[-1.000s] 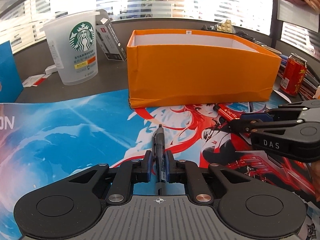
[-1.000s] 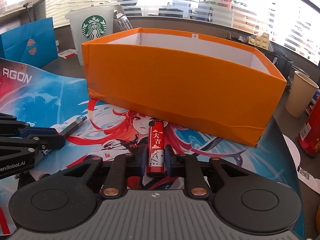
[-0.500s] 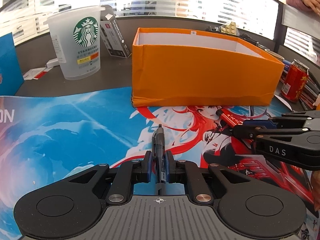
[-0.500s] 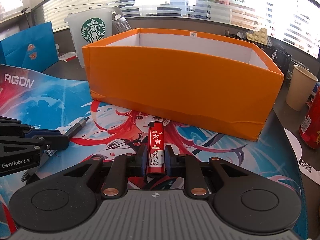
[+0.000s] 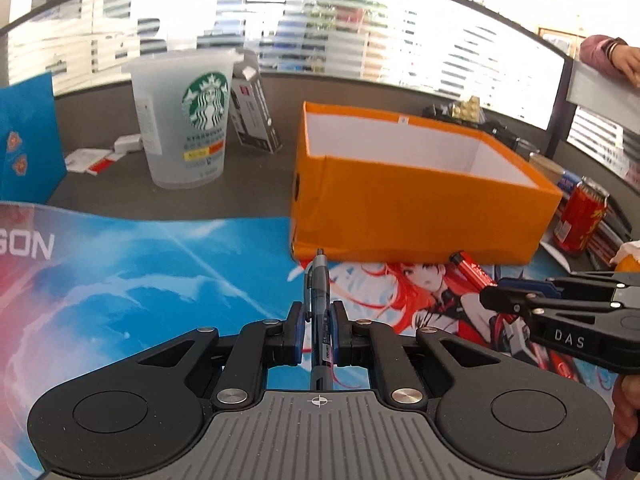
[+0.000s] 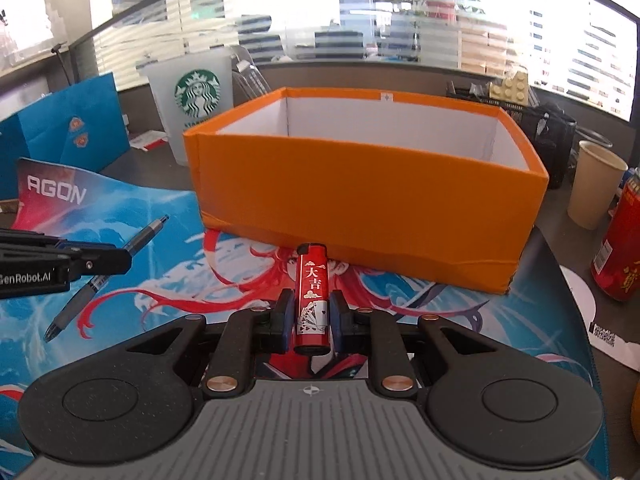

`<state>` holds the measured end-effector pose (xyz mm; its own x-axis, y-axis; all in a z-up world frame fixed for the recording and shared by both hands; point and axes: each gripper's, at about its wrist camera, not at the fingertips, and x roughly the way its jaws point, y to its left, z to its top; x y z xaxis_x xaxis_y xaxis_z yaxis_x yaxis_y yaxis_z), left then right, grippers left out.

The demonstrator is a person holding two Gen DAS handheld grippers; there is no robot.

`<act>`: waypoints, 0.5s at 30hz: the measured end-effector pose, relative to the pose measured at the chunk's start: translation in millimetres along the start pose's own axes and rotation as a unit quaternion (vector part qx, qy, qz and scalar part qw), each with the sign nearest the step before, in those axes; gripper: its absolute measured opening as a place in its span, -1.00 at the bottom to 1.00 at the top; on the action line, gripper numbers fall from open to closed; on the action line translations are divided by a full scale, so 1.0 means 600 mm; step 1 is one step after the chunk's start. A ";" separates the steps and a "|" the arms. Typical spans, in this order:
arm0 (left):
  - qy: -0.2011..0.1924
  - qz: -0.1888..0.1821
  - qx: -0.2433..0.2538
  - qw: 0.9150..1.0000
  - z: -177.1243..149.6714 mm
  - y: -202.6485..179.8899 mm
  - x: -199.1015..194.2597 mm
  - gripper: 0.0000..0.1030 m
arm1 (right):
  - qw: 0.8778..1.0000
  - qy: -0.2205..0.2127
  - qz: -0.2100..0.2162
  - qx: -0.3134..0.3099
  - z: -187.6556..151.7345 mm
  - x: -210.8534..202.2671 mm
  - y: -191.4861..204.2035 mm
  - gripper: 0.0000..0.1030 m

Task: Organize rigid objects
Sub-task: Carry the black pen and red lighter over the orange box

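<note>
My left tool [image 5: 316,334] grips a pen [image 5: 320,304], my right tool [image 6: 308,316] a red lighter [image 6: 312,300], both just short of the orange box [image 6: 360,196]. Carried too low, either tip could catch the near wall and slip from the pads.

Bright daylight from rear windows [image 5: 360,40], blown-out glare, fisheye-curved edges, slightly soft background
</note>
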<state>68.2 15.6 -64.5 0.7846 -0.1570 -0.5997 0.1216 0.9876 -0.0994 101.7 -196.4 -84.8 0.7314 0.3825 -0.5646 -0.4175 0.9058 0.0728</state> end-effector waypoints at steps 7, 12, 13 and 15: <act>-0.010 -0.017 -0.002 1.000 0.024 -0.003 -0.016 -0.79 | 1.000 -0.020 0.009 -0.002 0.012 -0.026 0.007 -0.67; -0.029 -0.034 0.002 0.999 0.064 -0.012 -0.032 -0.79 | 0.998 -0.052 0.017 0.008 0.040 -0.063 -0.008 -0.67; -0.032 -0.038 0.002 0.999 0.074 -0.014 -0.032 -0.79 | 0.998 -0.058 0.019 0.011 0.048 -0.068 -0.012 -0.67; -0.038 -0.042 0.004 0.998 0.095 -0.018 -0.033 -0.79 | 0.997 -0.070 0.019 0.015 0.066 -0.075 -0.021 -0.67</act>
<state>86.1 8.2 -6.6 0.8156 -0.2393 -0.5269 0.1942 0.9709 -0.1403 95.2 -217.8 -27.7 0.7844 0.4359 -0.4412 -0.4311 0.8946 0.1173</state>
